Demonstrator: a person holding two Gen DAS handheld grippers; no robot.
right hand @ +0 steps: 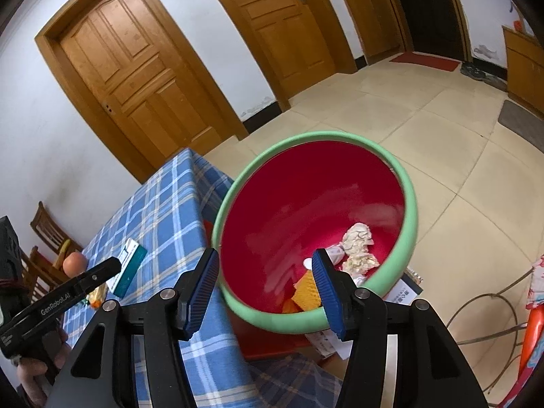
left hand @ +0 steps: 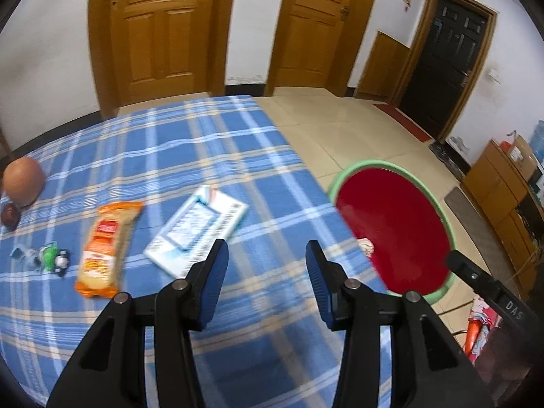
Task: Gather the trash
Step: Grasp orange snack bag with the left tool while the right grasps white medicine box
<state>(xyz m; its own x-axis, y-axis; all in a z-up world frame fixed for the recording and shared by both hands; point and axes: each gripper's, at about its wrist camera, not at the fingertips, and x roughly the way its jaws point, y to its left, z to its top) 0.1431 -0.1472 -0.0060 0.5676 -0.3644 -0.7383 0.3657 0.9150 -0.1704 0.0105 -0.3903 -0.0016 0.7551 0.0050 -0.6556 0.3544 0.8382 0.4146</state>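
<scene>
On the blue plaid tablecloth (left hand: 170,142) lie an orange snack wrapper (left hand: 103,244), a white and blue carton (left hand: 197,227) and some small scraps (left hand: 44,255). My left gripper (left hand: 267,255) hovers open just short of the carton, with nothing between its blue pads. Beside the table's right edge stands a red bin with a green rim (left hand: 360,165). My right gripper (right hand: 265,265) hangs open over this bin (right hand: 306,136) and holds nothing. Crumpled paper (right hand: 357,241) and an orange wrapper (right hand: 306,292) lie inside the bin.
An orange-brown ball (left hand: 23,180) and a dark object (left hand: 10,217) sit at the table's left side. Wooden chairs (right hand: 47,231) stand behind the table. Papers (right hand: 404,292) lie on the tiled floor under the bin, and a wire stand (right hand: 493,312) is at the right.
</scene>
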